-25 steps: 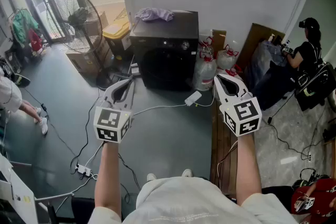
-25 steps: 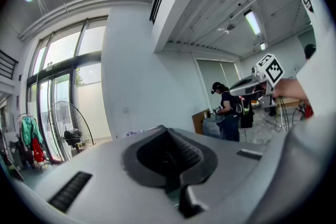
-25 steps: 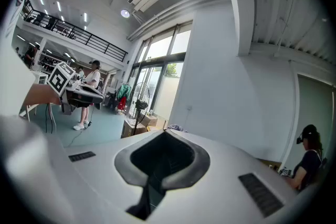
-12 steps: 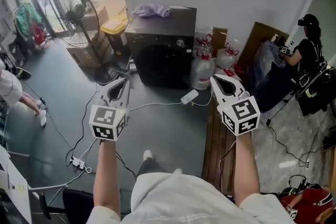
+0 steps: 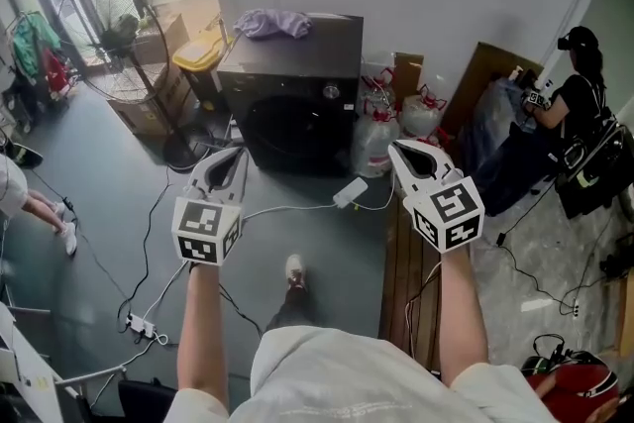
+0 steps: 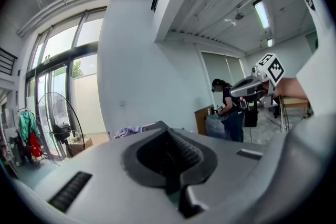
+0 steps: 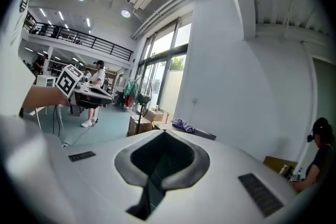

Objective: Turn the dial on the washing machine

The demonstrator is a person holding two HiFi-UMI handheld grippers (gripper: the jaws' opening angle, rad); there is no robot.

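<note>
With the fingers of our left gripper and right gripper clenched on nothing, we could trip on the floor cable before reaching the dial on the washing machine.

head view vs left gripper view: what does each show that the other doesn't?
Head view only: the front of the washing machine with its dial, the water jugs, the white cable and power strip, and the left claw seen from outside.
Left gripper view only: the ceiling lights, and the left claw's jaws close up, together with nothing between them.
Both: the fan, the purple cloth on the machine's top, the person in black and the right claw.
</note>
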